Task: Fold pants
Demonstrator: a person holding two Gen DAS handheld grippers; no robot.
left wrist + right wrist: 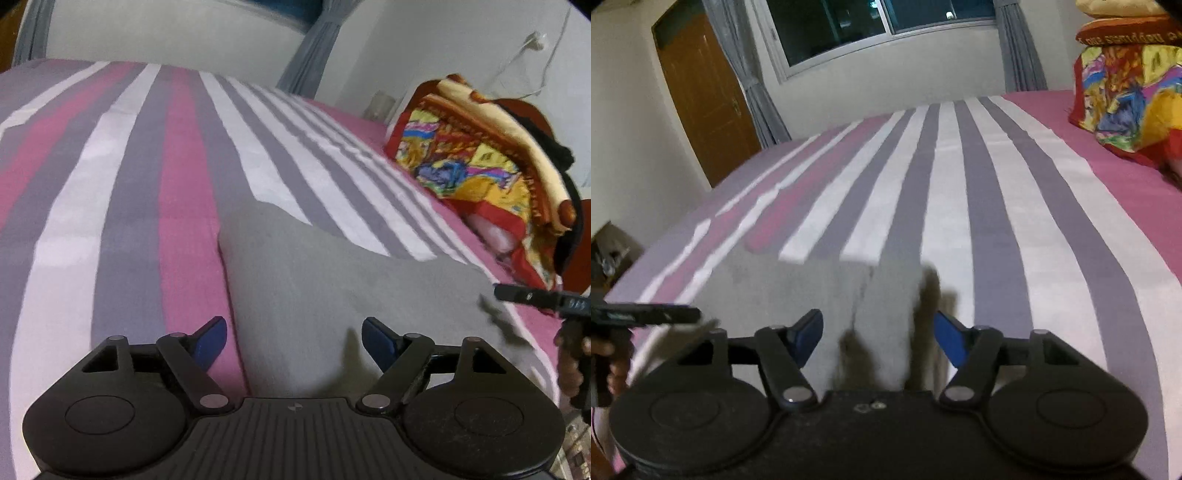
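The grey pants (332,280) lie flat as a folded block on the striped bed; they also show in the right wrist view (812,291). My left gripper (294,338) is open and empty, low over the pants' near left edge, its blue fingers (212,334) straddling that edge. My right gripper (878,338) is open and empty over the pants' near right edge. Each gripper shows at the side of the other's view: the right one (532,297) and the left one (646,315).
The bed sheet (997,206) has pink, grey and white stripes. A colourful stack of pillows and blankets (491,162) lies at the bed's right end. A wooden door (705,96), a window (879,26) and curtains stand beyond the bed.
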